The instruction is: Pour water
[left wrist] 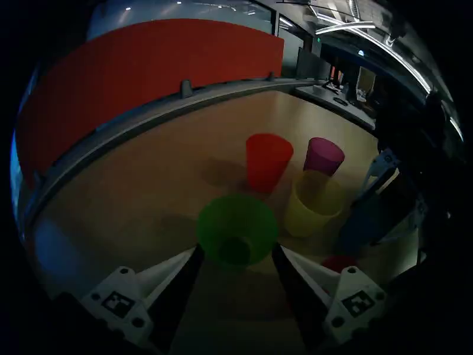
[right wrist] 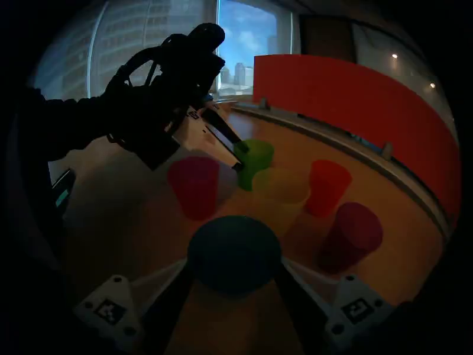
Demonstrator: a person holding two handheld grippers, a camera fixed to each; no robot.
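- Your left gripper [left wrist: 236,251] has its fingers [left wrist: 177,278] clamped on the green cup [left wrist: 236,228], one on each side of the wall; the cup's open mouth faces the camera.
- In the right gripper view, that green cup hangs just behind the yellow cup [right wrist: 279,198], with your dark sleeve [right wrist: 71,127] reaching in from the left.
- Your right gripper [right wrist: 235,263] has its fingers closed against both sides of the blue cup [right wrist: 235,251], which sits low and central in that view. It is too dark to tell whether the cup's mouth or its base faces you.
- In the left gripper view, the blue cup appears at the right edge, just beside the yellow cup.
- Four cups stand upright on the wooden bench [left wrist: 148,195]. The yellow cup is in the middle, the orange cup [left wrist: 268,161] and purple cup [left wrist: 323,155] are beyond it, and the red cup [right wrist: 194,186] is on its other side.
- You cannot tell from either view whether any cup holds water.
- A red partition [left wrist: 148,71] runs along the far edge of the bench, and a window [right wrist: 242,47] shows past its end.
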